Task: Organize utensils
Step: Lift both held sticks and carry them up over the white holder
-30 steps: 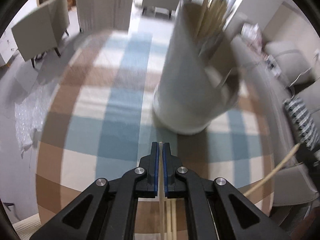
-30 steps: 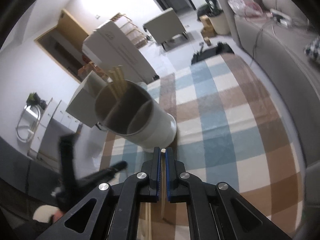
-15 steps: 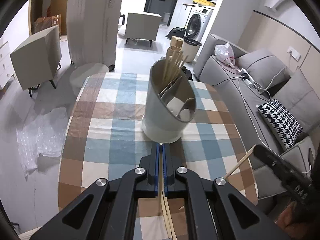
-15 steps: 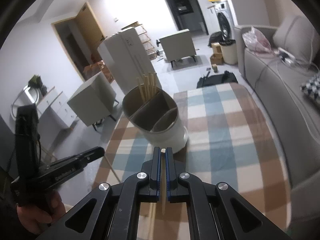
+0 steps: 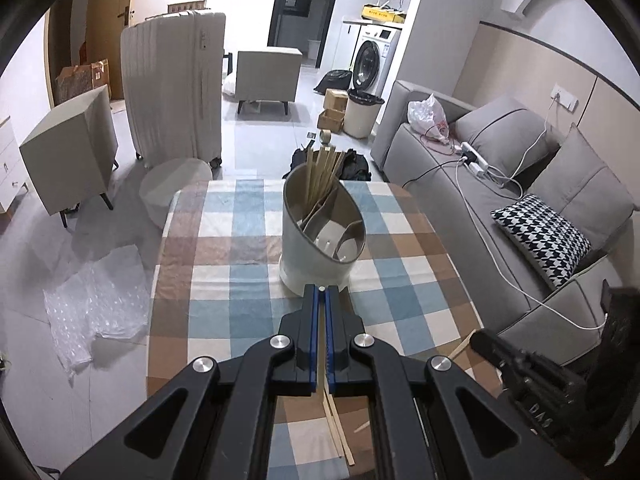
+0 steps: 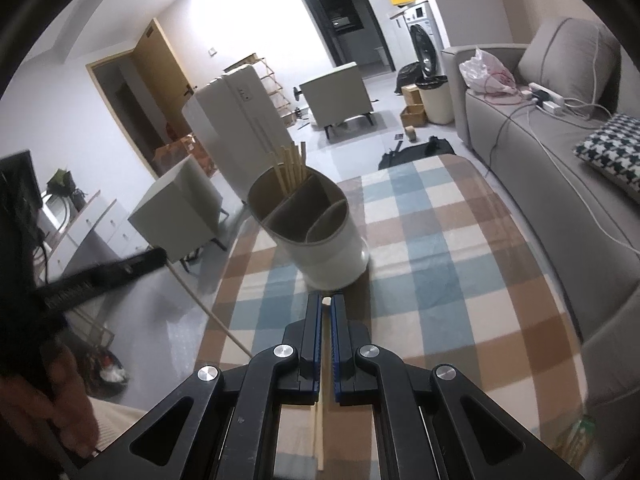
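A white utensil holder (image 5: 298,240) with inner dividers stands on the checked tablecloth (image 5: 224,292). Several wooden chopsticks (image 5: 322,172) stick out of its far compartment. My left gripper (image 5: 322,290) hovers just before the holder's base, shut on a chopstick (image 5: 321,360). More loose chopsticks (image 5: 338,436) lie on the cloth beneath it. In the right wrist view, my right gripper (image 6: 326,300) is shut on another chopstick (image 6: 319,432), just short of the holder (image 6: 332,252). The left gripper (image 6: 158,256) shows there at the left with its chopstick (image 6: 200,304) slanting down.
A grey sofa (image 5: 500,200) with a houndstooth cushion (image 5: 544,236) runs along the table's right side. A white suitcase (image 5: 176,92), a grey cabinet (image 5: 68,148) and a round stool (image 5: 172,188) stand on the floor beyond. Bubble wrap (image 5: 96,300) lies at the left.
Both grippers have drawn back from the holder, which now looks smaller and farther off. The left one has also risen. Each still grips its chopstick.
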A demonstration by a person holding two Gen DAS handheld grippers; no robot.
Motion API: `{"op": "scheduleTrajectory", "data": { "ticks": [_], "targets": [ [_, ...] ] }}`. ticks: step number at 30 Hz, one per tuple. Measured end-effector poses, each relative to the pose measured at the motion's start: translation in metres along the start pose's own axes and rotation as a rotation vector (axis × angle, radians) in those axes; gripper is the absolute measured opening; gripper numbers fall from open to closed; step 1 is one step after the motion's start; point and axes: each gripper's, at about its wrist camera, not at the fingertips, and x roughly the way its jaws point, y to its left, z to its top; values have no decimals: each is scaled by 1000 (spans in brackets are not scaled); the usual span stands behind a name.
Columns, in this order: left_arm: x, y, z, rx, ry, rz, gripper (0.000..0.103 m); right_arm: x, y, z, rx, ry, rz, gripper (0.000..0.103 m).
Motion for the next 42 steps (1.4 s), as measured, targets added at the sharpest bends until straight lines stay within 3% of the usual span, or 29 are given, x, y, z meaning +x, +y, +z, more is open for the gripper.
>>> {"op": "scheduleTrajectory", "data": {
  "ticks": [11, 22, 32, 42],
  "targets": [
    [-43, -6, 23, 27, -62, -30, 0, -38, 16, 19, 31, -85, 10, 3],
    [-55, 3, 74, 56, -114, -43, 0, -59, 51, 104, -29, -221, 40, 3],
    [-28, 13, 127, 54, -139, -49, 0, -24, 70, 177, -67, -269, 43, 3],
    [22, 27, 149, 22, -123, -29, 0, 44, 74, 207, -88, -255, 39, 3]
  ]
}}
